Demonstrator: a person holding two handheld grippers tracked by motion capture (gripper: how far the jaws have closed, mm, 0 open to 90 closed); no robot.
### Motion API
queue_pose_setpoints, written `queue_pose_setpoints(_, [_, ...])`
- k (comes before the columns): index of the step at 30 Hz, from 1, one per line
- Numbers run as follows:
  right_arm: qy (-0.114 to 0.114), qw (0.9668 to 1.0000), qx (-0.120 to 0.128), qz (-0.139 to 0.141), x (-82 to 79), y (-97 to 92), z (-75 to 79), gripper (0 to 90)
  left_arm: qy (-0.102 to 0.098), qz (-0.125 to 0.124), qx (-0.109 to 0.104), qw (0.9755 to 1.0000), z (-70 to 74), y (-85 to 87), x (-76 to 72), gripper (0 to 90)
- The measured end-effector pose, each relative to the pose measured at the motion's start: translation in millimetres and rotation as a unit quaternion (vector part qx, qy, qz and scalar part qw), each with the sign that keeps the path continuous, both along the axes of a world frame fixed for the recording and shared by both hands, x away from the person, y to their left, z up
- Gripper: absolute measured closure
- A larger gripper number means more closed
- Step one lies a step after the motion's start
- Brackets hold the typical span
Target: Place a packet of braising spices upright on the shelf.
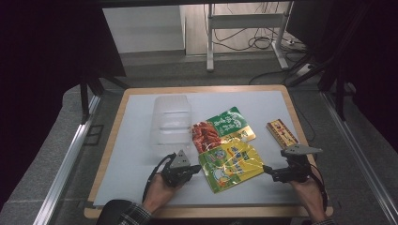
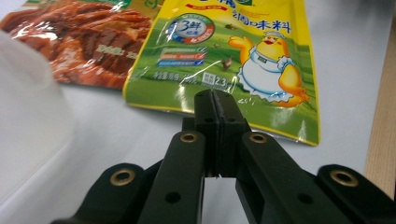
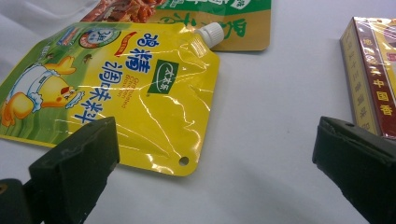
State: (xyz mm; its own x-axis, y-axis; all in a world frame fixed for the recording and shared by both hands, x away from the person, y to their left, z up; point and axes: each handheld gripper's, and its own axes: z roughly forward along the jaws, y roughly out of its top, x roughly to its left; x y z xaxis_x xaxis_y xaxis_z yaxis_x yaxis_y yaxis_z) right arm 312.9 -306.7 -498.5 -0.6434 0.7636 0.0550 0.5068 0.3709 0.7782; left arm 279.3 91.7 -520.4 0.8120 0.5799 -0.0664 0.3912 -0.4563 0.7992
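The left gripper (image 1: 195, 169) has its two black fingers (image 2: 215, 122) pressed flat together with nothing between them. Their tips sit just short of the bottom edge of the shiny yellow and green spout pouch (image 2: 233, 65), which lies flat on the white surface (image 1: 131, 154). I think shut fingers make one thin tip, good for poking or sliding under the pouch edge.

The right gripper (image 1: 268, 169) has its fingers (image 3: 74, 163) spread wide and empty. It waits near the pouch's other side, at about 3 o'clock from the pouch in the high view. I think it is open so it can pinch the pouch once the edge lifts.

The pouch has a white screw cap (image 3: 210, 33) at one corner and a small round hole in another. It shows a cartoon yellow chick in a white apron. Big Chinese letters read 鸡精调味料, and smaller words say "Granulated Chicken". A round badge has "3" in it, and a small box reads "2.3".

At 11 o'clock from the pouch lies a red and green snack bag (image 1: 220, 129) with a picture of red meat; the pouch's cap rests on it. At 2 o'clock, well apart, is a flat red and yellow box (image 1: 281, 132) in clear wrap with Chinese writing too small to read surely. At 10 o'clock stands a clear plastic tub (image 1: 170, 119).
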Motion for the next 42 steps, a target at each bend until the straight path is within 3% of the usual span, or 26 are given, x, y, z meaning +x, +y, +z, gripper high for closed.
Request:
queue_pose_setpoints(14, [0.004, 1.0000, 0.000, 0.002, 0.6, 0.1, -0.8, 0.4, -0.018, -0.025, 0.009, 0.9995, -4.7, -32.5, 3.5, 89.9])
queue_pose_setpoints(22, [0.006, 1.0000, -0.001, 0.002, 1.1, 0.3, -1.3, 0.4, -0.015, -0.028, 0.014, 0.9994, -11.6, -43.6, 7.2, 89.9])
queue_pose_setpoints(36, [0.007, 1.0000, 0.006, 0.004, 0.7, 0.7, -1.3, 0.3, 0.007, -0.030, 0.015, 0.9994, -20.2, -39.1, 11.0, 90.0])
queue_pose_setpoints(42, [0.013, 0.9998, 0.013, 0.010, 0.7, 2.0, -1.5, 0.2, 0.005, -0.028, 0.030, 0.9991, -20.8, -39.2, 8.5, 90.0])
